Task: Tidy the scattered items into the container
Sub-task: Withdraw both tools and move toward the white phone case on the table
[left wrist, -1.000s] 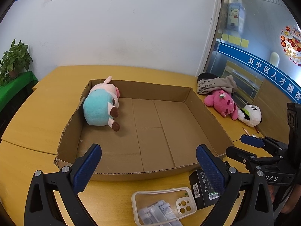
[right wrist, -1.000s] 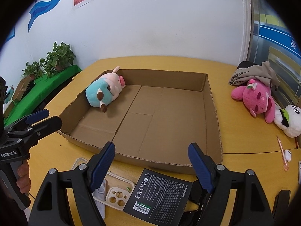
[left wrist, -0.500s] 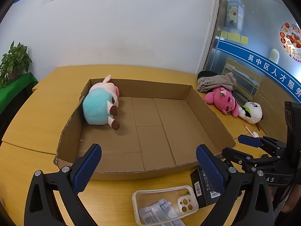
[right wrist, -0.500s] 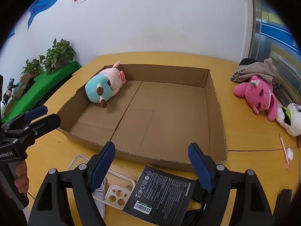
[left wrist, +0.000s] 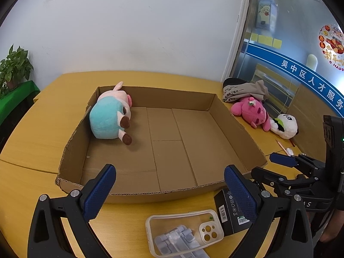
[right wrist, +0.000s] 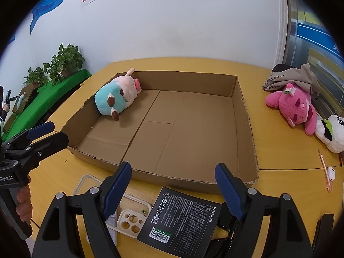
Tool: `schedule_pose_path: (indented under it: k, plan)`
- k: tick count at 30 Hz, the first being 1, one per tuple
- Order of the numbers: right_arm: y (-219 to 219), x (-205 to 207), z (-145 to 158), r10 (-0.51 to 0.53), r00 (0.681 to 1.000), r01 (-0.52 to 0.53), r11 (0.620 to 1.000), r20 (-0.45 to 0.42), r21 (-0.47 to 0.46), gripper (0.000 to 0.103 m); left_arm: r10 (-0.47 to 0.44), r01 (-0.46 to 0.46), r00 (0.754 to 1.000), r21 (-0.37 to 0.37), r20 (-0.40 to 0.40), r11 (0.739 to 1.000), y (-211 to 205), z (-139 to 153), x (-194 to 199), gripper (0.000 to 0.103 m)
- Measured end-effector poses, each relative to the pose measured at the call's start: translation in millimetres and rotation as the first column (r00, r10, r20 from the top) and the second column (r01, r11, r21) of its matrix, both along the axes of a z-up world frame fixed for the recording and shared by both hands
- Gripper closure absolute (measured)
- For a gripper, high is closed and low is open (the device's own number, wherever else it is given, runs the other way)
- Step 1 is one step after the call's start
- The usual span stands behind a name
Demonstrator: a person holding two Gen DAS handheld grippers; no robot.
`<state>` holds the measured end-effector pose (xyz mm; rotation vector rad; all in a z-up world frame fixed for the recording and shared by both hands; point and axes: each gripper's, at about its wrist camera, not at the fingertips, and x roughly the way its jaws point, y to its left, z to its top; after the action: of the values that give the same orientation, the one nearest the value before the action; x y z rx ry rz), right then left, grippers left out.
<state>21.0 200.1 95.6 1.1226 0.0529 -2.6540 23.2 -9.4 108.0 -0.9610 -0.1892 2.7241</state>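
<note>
A shallow cardboard box (left wrist: 137, 190) (right wrist: 246, 111) lies on the yellow table, with a teal and pink plush (left wrist: 109, 116) (right wrist: 117, 99) in its far left corner. In front of the box lie a clear phone case (left wrist: 182, 234) (right wrist: 129, 217) and a black product box (left wrist: 230, 212) (right wrist: 182, 217). My left gripper (left wrist: 169, 191) is open above the phone case. My right gripper (right wrist: 173, 185) is open above the black box. A pink plush (left wrist: 250, 110) (right wrist: 294, 105) and a panda plush (left wrist: 284, 125) (right wrist: 332, 131) lie to the right of the box.
A grey cloth bundle (left wrist: 243, 90) (right wrist: 292, 77) lies behind the pink plush. A pink pen (right wrist: 323, 169) and a small white earbud case (right wrist: 331, 173) lie on the table at the right. Potted plants (right wrist: 66, 61) stand on a green cloth at the left.
Both grippers have drifted slightly back and to the right, so the box and plush sit a little further left in view. Jaws stay open.
</note>
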Motion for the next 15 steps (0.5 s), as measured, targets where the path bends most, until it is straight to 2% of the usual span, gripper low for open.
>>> schedule_pose_path:
  k: [10, 15]
  plan:
    - [1, 7, -10, 0.041, 0.999, -0.041, 0.999, 0.024, 0.005, 0.023, -0.021, 0.021, 0.999, 0.009, 0.038, 1.000, -9, -11, 6, 0.001]
    - [1, 23, -35, 0.151, 0.982, -0.143, 0.987, 0.116, -0.071, 0.023, -0.028, 0.026, 0.994, 0.029, 0.106, 0.999, -23, -32, 12, 0.001]
